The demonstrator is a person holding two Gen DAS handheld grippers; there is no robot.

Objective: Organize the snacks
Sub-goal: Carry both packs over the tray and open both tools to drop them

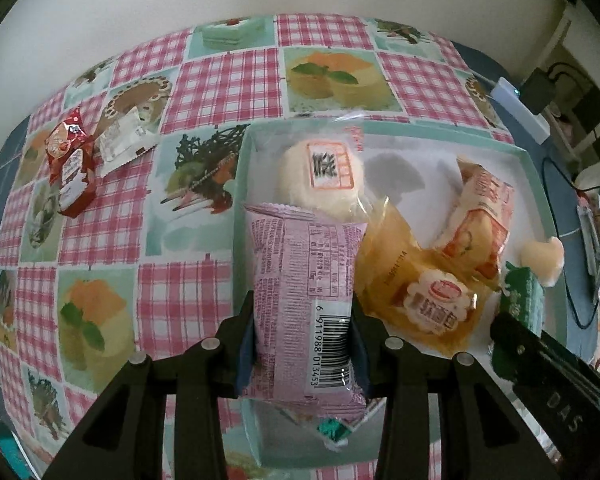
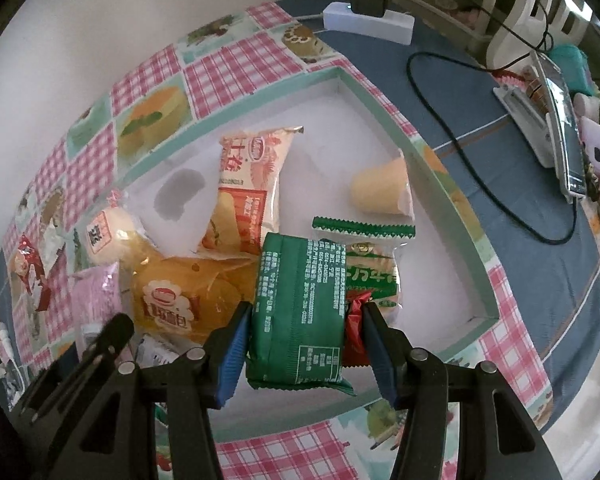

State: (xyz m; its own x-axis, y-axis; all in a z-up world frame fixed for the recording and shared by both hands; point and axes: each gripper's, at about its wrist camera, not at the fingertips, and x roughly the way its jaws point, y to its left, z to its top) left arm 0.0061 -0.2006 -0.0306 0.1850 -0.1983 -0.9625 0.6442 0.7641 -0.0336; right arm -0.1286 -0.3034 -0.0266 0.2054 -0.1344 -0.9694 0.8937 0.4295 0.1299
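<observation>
My left gripper (image 1: 302,308) is shut on a lilac snack packet (image 1: 300,260) with a barcode, over the left end of a shallow white tray with a teal rim (image 1: 380,126). My right gripper (image 2: 306,312) is shut on a green packet (image 2: 300,280), and a small red wrapper (image 2: 356,320) is pinched against its right finger. It hangs over the tray's (image 2: 260,96) near side. Inside the tray lie a round white bun (image 1: 324,176), a yellow bread packet (image 1: 412,280), an orange-and-white packet (image 2: 252,184), a green-and-white packet (image 2: 374,272) and a pale roll (image 2: 380,192).
A red packet (image 1: 70,168) and a white sachet (image 1: 122,140) lie on the checked tablecloth left of the tray. To the right, on blue cloth, sit a power strip with a charger (image 2: 368,20), a looping black cable (image 2: 460,152) and a phone on a stand (image 2: 560,120).
</observation>
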